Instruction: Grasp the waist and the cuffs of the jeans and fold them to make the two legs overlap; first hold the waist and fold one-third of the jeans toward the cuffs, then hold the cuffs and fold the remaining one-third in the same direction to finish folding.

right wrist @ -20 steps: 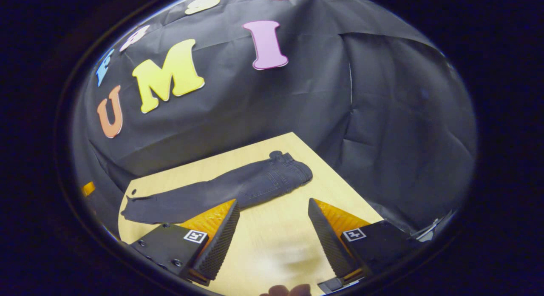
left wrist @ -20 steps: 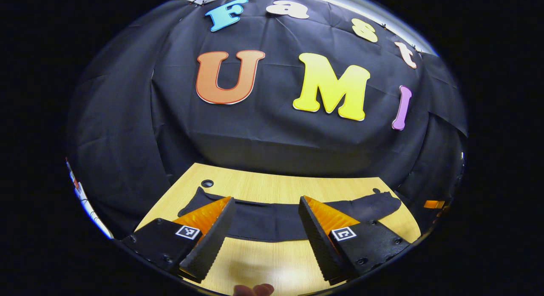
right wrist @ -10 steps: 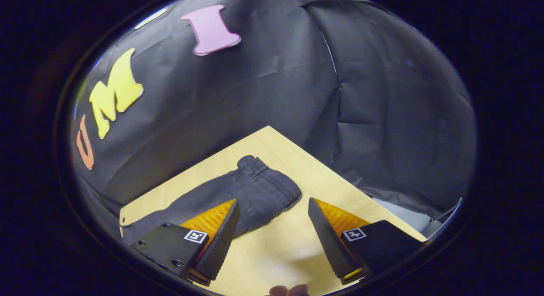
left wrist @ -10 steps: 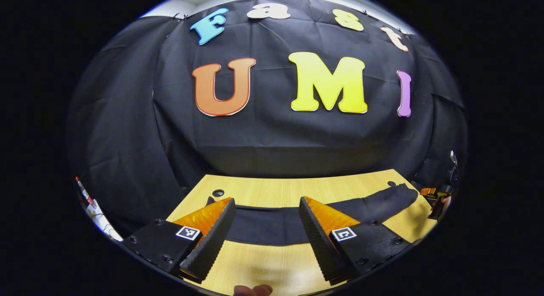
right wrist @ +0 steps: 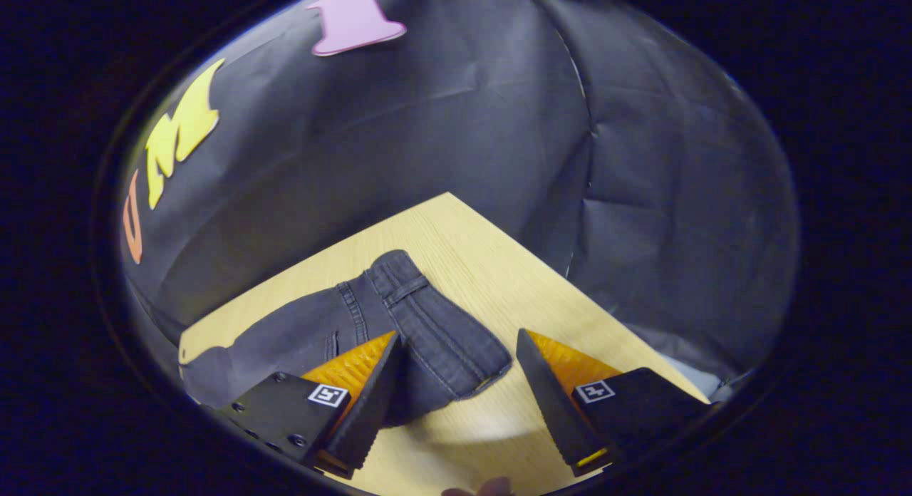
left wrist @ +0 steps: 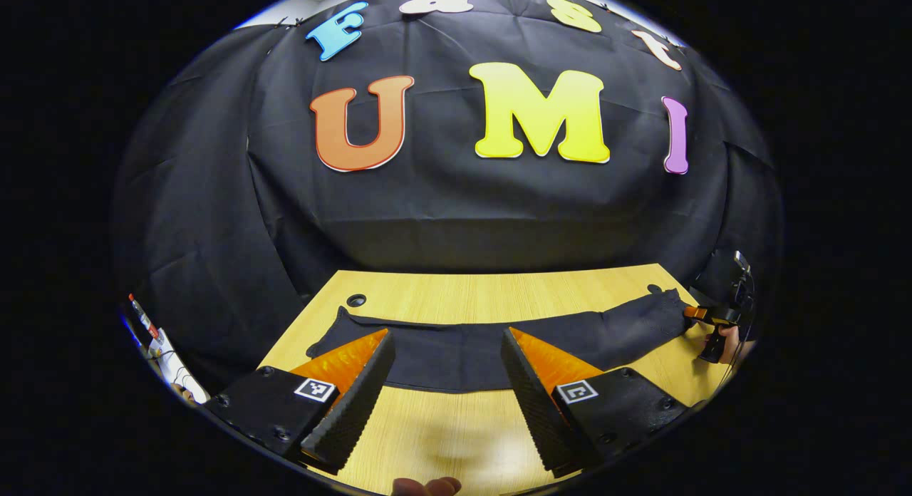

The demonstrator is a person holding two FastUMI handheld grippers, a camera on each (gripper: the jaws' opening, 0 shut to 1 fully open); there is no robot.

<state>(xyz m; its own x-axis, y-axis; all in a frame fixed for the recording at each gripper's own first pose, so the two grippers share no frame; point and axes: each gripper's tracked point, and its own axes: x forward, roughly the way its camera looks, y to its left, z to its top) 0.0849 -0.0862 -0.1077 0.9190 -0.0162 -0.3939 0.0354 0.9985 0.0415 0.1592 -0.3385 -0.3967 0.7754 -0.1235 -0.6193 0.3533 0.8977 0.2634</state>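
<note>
On the pale wooden surface (left wrist: pixel 456 296) my long dark-grey denim jeans (left wrist: pixel 491 346) lie flat. Left tool (left wrist: pixel 445 382) gapes wide near the legs; right tool (right wrist: pixel 456 385) gapes wide at the waistband (right wrist: pixel 442 325). Limp, weighty cloth, I judge: pinch the thick waistband and cuff (left wrist: pixel 324 336) hems.

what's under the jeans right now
The jeans lie flat on the wooden table, which shows bare all around them. Whatever is directly beneath the cloth is covered, so I cannot tell.
</note>
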